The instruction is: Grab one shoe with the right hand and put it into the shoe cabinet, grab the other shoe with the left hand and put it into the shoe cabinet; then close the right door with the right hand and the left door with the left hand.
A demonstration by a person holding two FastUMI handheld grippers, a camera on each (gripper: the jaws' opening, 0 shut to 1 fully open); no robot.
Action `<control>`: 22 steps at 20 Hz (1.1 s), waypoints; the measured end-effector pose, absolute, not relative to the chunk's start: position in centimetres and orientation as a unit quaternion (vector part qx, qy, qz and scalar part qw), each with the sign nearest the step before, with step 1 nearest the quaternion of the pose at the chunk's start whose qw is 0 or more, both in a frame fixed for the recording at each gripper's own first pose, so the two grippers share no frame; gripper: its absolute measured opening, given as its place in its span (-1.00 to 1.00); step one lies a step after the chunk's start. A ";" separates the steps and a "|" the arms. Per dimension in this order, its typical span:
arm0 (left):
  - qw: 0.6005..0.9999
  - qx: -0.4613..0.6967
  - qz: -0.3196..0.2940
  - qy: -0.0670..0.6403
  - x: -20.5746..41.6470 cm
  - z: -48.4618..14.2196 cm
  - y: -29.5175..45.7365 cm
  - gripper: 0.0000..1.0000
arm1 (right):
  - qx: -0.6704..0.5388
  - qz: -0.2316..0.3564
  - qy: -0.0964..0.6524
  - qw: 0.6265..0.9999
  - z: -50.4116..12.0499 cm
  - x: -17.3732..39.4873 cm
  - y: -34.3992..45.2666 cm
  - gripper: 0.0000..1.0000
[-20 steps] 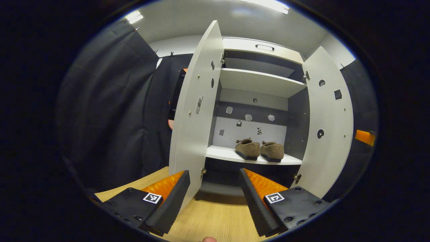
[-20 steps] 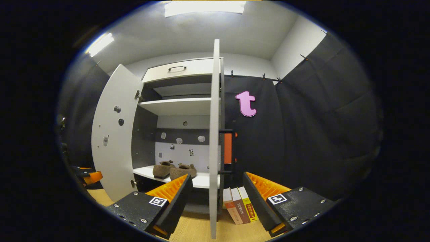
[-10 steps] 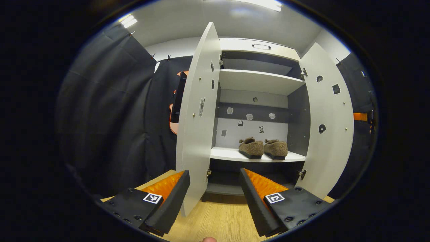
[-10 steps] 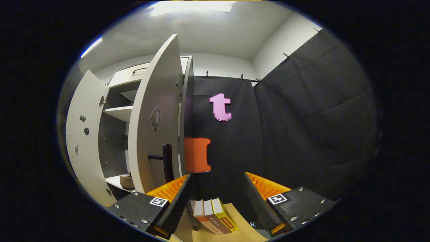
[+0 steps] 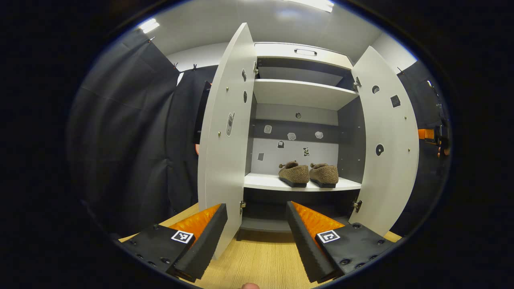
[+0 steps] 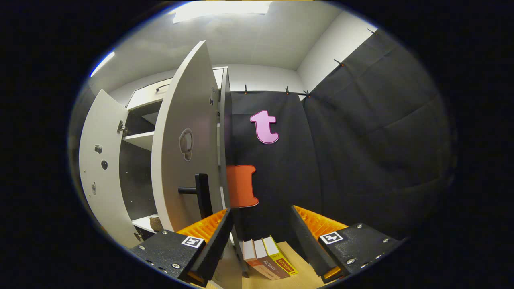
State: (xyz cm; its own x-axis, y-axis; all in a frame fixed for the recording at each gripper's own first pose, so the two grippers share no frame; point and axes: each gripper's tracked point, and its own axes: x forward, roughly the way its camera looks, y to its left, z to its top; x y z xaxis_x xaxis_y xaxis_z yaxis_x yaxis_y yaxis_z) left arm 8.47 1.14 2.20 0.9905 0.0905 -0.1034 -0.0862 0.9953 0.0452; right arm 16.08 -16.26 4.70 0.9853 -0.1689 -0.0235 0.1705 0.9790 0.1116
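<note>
At the bottom of both views, the left gripper (image 5: 255, 237) and right gripper (image 6: 261, 241) are seen spread wide and empty. Beyond them, both shoes (image 5: 308, 175) are seen resting side by side on the shoe cabinet (image 5: 299, 90) shelf between its two open doors.

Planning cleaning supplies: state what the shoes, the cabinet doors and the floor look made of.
Shoes: brown fuzzy fleece or wool-like fabric, nubbly surface, dark soles.
Cabinet doors: smooth matte pale-grey board, likely laminate; flat even colour.
Floor: light wood or wood-look laminate, grain lines visible.
</note>
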 end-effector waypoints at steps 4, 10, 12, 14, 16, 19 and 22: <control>0.998 0.020 0.032 0.054 8.2 2.0 0.3 0.92 | 0.056 -0.039 0.005 0.998 4.8 16.8 -11.3 0.77; 0.997 0.021 0.034 0.063 8.1 1.3 0.6 0.92 | 0.078 0.014 0.000 0.997 4.4 19.1 -5.2 0.78; 0.997 0.018 0.034 0.064 8.0 1.1 0.7 0.92 | 0.076 0.041 0.006 0.996 4.2 19.9 -2.9 0.96; 0.997 0.017 0.036 0.063 7.8 1.1 0.7 0.92 | 0.083 0.056 0.007 0.995 3.9 20.5 -1.4 0.80; 0.998 0.019 0.039 0.055 7.4 1.5 0.7 0.86 | 0.085 0.066 0.007 0.994 4.0 20.9 0.0 0.83; 0.998 0.023 0.039 0.051 7.3 1.7 0.8 0.92 | 0.090 0.075 0.022 0.993 2.9 22.2 1.3 0.83; 0.997 0.020 0.040 0.057 7.3 1.3 0.9 0.92 | 0.111 0.089 0.041 0.989 1.8 23.4 2.6 0.83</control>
State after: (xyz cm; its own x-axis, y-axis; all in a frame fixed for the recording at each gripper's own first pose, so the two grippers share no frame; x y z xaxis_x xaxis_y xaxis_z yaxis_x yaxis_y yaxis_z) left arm 7.28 0.88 1.26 0.9904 0.0817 -0.1115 -0.0771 0.9960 0.0449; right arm 23.43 2.63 1.78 0.9808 0.1850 -0.0608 -0.1670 0.9595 0.2267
